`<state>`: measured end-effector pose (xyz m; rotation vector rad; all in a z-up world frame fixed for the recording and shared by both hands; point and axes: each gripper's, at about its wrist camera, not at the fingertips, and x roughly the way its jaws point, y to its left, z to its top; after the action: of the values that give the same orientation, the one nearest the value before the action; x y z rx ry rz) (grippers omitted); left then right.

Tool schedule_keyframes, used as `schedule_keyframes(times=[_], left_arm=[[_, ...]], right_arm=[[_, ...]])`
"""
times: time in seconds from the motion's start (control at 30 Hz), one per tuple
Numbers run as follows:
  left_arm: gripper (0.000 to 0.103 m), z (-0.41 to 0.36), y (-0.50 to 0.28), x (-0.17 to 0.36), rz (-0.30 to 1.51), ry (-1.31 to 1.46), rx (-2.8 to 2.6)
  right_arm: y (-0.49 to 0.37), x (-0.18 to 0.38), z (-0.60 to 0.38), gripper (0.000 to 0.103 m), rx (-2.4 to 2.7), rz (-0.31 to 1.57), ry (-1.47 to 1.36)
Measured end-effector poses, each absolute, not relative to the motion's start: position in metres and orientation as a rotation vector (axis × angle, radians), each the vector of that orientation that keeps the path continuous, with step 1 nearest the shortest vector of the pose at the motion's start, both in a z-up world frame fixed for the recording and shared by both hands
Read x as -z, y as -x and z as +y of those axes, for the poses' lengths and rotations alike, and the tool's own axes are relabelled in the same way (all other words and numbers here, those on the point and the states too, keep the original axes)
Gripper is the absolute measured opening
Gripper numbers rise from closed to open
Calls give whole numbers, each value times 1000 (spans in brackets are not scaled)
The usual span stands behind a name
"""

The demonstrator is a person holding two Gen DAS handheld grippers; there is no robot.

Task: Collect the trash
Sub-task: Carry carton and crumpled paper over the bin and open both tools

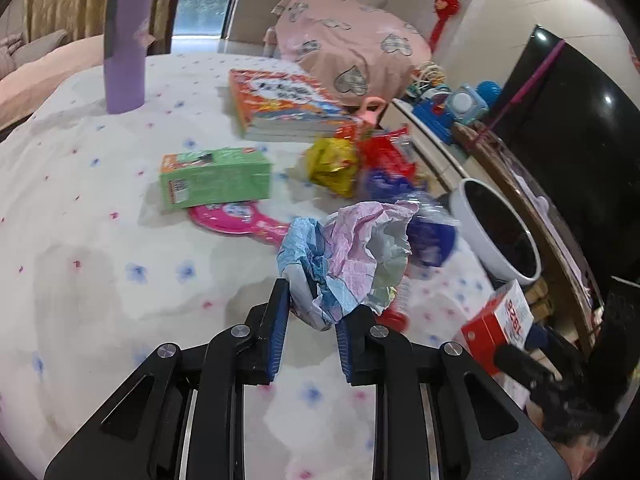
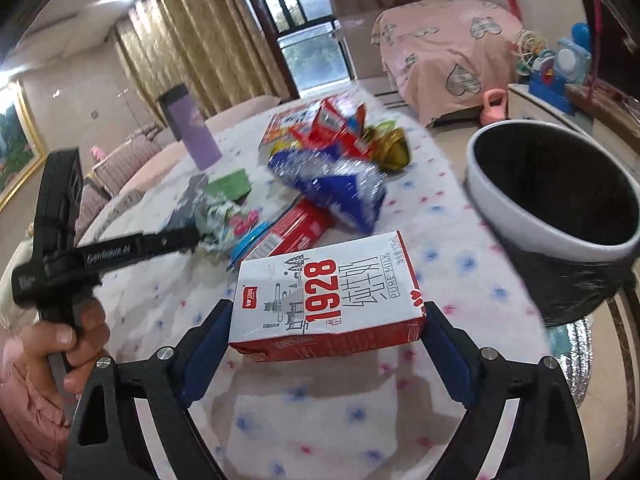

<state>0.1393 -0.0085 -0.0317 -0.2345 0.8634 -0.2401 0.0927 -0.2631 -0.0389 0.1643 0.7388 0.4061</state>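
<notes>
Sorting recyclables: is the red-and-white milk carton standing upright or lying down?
Lying down: the milk carton has its broad printed face up, between the right gripper fingers, above the flowered tablecloth.

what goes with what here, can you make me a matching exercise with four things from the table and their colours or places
Things
1. crumpled paper
2. milk carton
3. tumbler
4. tissue pack

Matches
A. purple, standing upright
B. green, lying on a pink mirror
C. between the left hand-held gripper's pads
D. red and white, between the right hand-held gripper's pads

Pairs: 1-C, 2-D, 3-A, 4-B
</notes>
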Motion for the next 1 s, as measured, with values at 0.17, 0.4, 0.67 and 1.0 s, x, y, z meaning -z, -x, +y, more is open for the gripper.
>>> schedule_keyframes(times=[0.17,0.4,0.67,1.0], left_arm=[[21,-28,-131,14,833,217,293],[21,-64,-127,4,823,184,368],[21,-110,-129,0,829,129,442],[21,-151,-145,0,842,75,486]], right_arm=[[-86,31,-285,92,-371,708,-197],[-78,24,-317,92,-324,675,-239],[-77,17,-353,92,-275,646,-271],[-86,13,-390,92,-222,627,-299]])
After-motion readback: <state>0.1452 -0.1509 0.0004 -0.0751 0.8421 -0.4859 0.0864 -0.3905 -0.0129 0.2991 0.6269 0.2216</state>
